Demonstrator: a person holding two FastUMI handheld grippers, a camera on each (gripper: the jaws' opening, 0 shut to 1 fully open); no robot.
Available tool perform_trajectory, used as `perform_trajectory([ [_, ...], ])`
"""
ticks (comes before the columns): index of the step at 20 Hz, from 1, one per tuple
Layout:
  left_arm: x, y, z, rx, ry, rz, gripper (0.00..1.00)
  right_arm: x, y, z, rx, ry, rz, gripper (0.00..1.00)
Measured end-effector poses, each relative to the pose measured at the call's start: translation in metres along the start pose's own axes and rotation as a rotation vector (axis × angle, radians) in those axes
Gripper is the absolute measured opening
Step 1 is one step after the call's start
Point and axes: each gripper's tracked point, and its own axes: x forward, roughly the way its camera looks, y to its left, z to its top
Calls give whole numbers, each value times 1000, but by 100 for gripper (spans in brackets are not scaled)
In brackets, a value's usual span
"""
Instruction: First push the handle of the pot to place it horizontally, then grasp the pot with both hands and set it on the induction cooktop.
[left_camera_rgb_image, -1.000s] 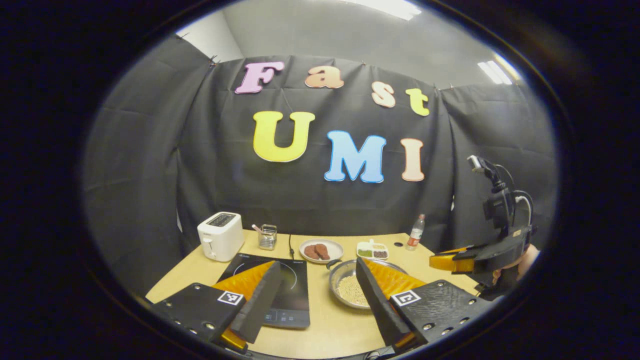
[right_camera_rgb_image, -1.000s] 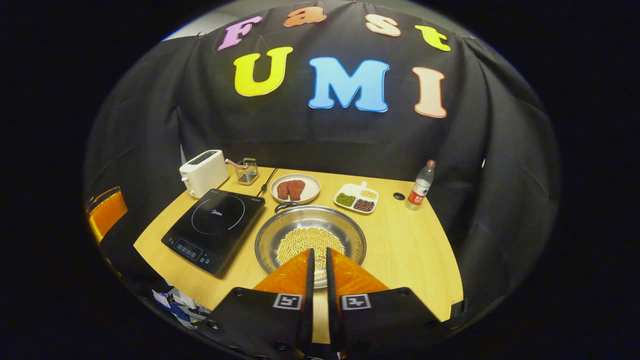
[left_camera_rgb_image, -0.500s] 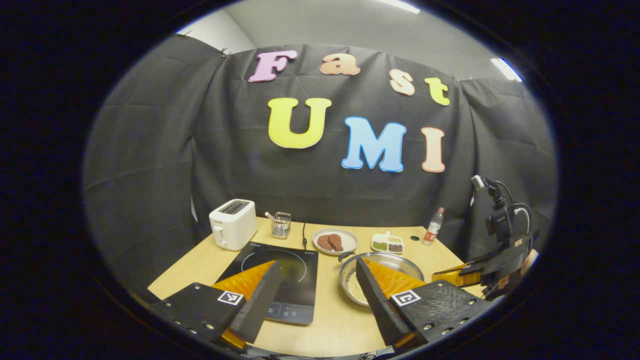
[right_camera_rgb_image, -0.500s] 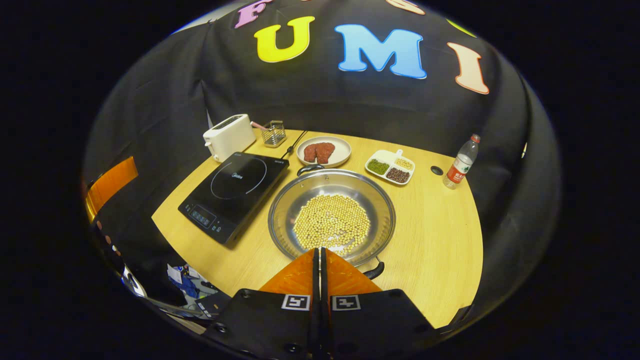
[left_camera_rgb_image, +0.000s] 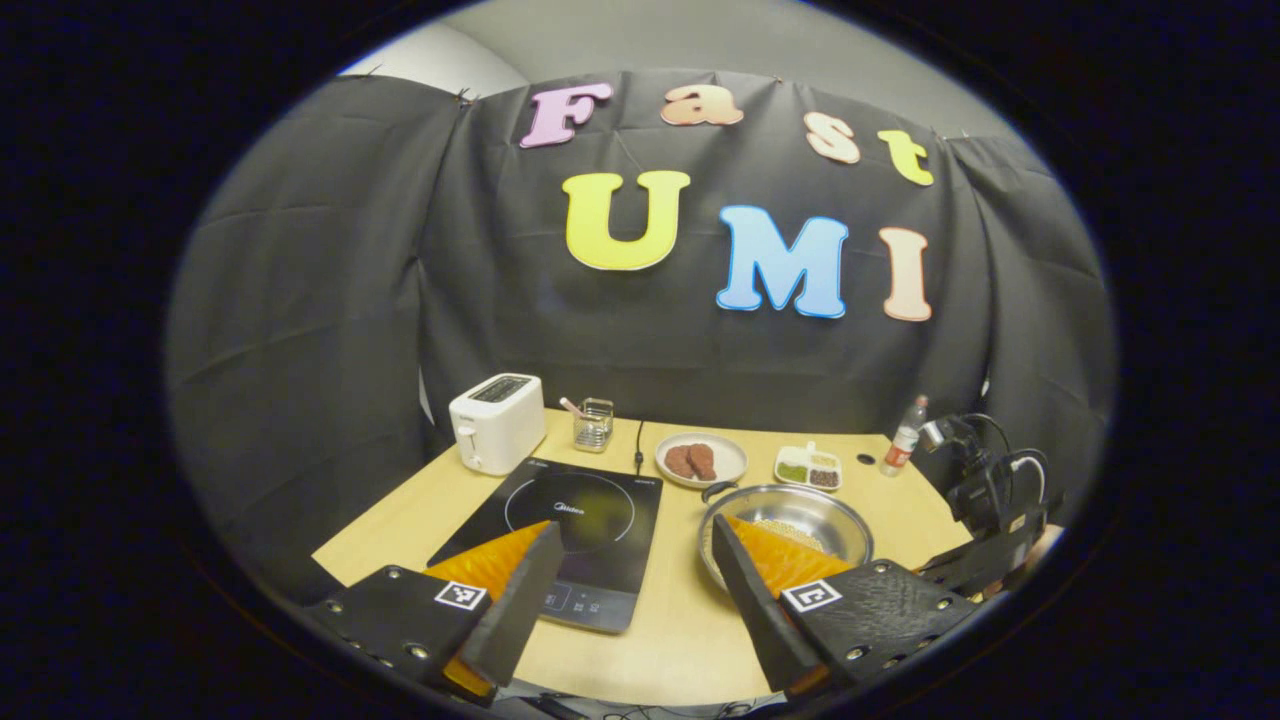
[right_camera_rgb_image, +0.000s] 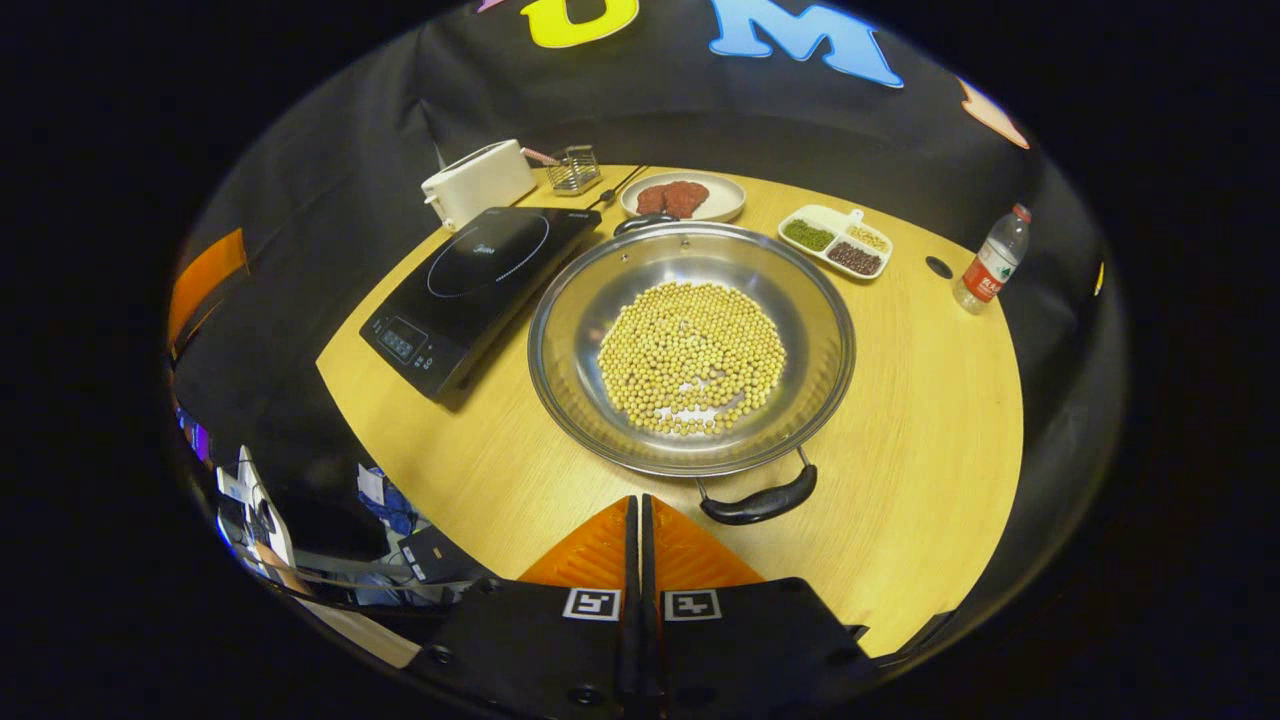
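Right tongs (right_camera_rgb_image: 637, 515), closed and empty at bottom centre, should nudge the pot (right_camera_rgb_image: 690, 345) handle (right_camera_rgb_image: 760, 500) sideways, gently; left tongs (left_camera_rgb_image: 630, 570) gape empty.

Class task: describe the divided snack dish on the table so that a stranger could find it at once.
On the wooden table, look behind the steel pot, toward the plastic bottle. There sits the divided dish: white, with separate compartments of green, dark and pale fillings, unlike the round plate of brown food beside it.

Mock kitchen booth: cooktop (right_camera_rgb_image: 470, 280), toaster (right_camera_rgb_image: 478, 182), table (right_camera_rgb_image: 930, 400).
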Motion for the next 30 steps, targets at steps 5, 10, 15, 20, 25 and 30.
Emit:
perform_trajectory([
  [5,-1,-16,-11,6,51,56,91,27,1,-6,14,41,84,2],
  [10,2,-49,-24,-26,103,38,91,38,-11,-3,18,38,91,2],
  [15,6,-78,-28,-33,122,51,91,42,-24,-5,39,34,97,2],
  [20,6,-101,-24,-29,106,65,88,45,-34,-14,-62,41,91,2],
  [25,7,-114,-18,-23,89,56,91,44,-58,-13,-60,12,39,2],
  [30,18,-104,-9,-8,76,31,91,43,-88,-9,-42,16,-31,2],
])
